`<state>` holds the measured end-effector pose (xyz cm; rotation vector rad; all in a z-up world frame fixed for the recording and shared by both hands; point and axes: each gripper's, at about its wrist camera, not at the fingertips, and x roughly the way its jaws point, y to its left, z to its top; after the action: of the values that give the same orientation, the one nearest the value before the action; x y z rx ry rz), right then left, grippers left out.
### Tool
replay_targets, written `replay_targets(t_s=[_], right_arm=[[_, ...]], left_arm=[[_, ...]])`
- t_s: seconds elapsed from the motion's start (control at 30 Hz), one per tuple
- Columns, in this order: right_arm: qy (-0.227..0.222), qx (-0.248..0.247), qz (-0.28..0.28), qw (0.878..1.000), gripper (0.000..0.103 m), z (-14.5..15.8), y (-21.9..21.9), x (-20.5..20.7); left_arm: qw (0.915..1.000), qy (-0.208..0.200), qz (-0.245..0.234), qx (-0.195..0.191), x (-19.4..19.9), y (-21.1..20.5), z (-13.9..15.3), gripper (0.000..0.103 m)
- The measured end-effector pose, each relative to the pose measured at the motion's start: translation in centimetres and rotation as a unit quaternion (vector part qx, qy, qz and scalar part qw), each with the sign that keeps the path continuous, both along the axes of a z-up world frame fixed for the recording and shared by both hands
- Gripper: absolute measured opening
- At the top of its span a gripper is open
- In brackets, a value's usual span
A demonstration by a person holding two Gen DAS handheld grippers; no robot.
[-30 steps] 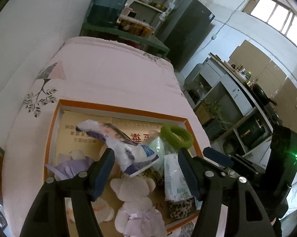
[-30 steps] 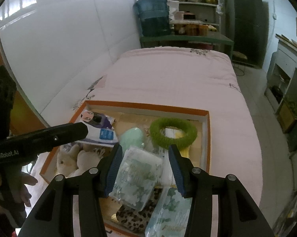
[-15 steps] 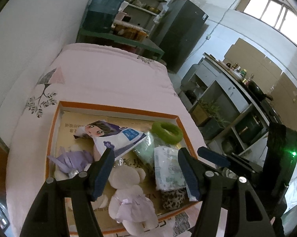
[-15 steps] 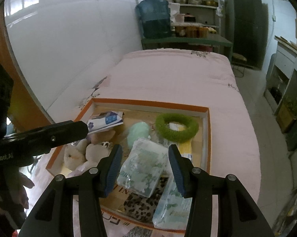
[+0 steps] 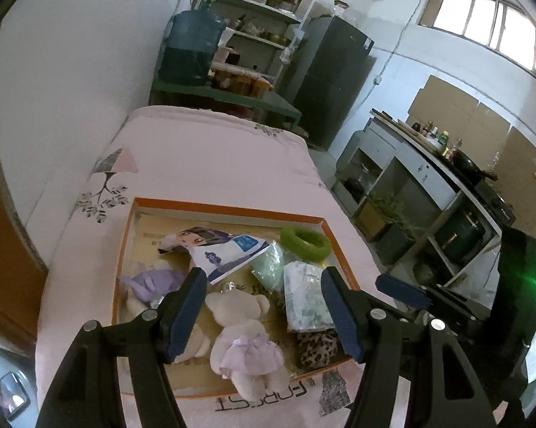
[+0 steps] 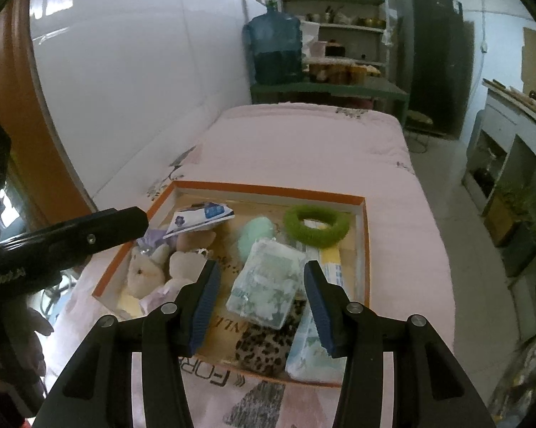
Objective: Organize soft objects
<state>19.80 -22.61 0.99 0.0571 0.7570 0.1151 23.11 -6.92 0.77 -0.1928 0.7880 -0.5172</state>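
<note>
An orange-rimmed box (image 5: 228, 209) (image 6: 268, 189) lies on a pink bed and holds soft things. In it are a cartoon-printed packet (image 5: 216, 249) (image 6: 200, 215), a green fuzzy ring (image 5: 305, 242) (image 6: 316, 223), a mint-green pad (image 6: 255, 235), a tissue pack (image 5: 305, 299) (image 6: 268, 285), a leopard pouch (image 5: 316, 349) (image 6: 264, 346) and plush toys (image 5: 243, 331) (image 6: 150, 267). My left gripper (image 5: 264, 306) hangs open above the box's near side, holding nothing. My right gripper (image 6: 262, 303) is open too, above the tissue pack and not touching it.
The pink bed (image 5: 203, 157) stretches beyond the box. A white wall (image 6: 132, 89) runs along its left. A shelf with a blue water jug (image 6: 275, 50) and a dark fridge (image 6: 432, 57) stand at the far end, with cabinets (image 5: 410, 185) on the right.
Both grippers have drawn back and up from the box, so its contents look smaller. The cartoon packet, raised near the left fingers a second ago, now lies flat in the box.
</note>
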Motion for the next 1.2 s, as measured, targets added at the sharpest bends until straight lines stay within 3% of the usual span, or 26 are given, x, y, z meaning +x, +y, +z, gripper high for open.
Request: replay_targets(t_s=[1.2], right_arm=[[-0.023,0.014,-0.06,0.998,0.05,0.0,1.5,-8.3]], left_arm=[[0.9955,-0.083,0.032,0.034,-10.0,0.9,2.2,0.066]])
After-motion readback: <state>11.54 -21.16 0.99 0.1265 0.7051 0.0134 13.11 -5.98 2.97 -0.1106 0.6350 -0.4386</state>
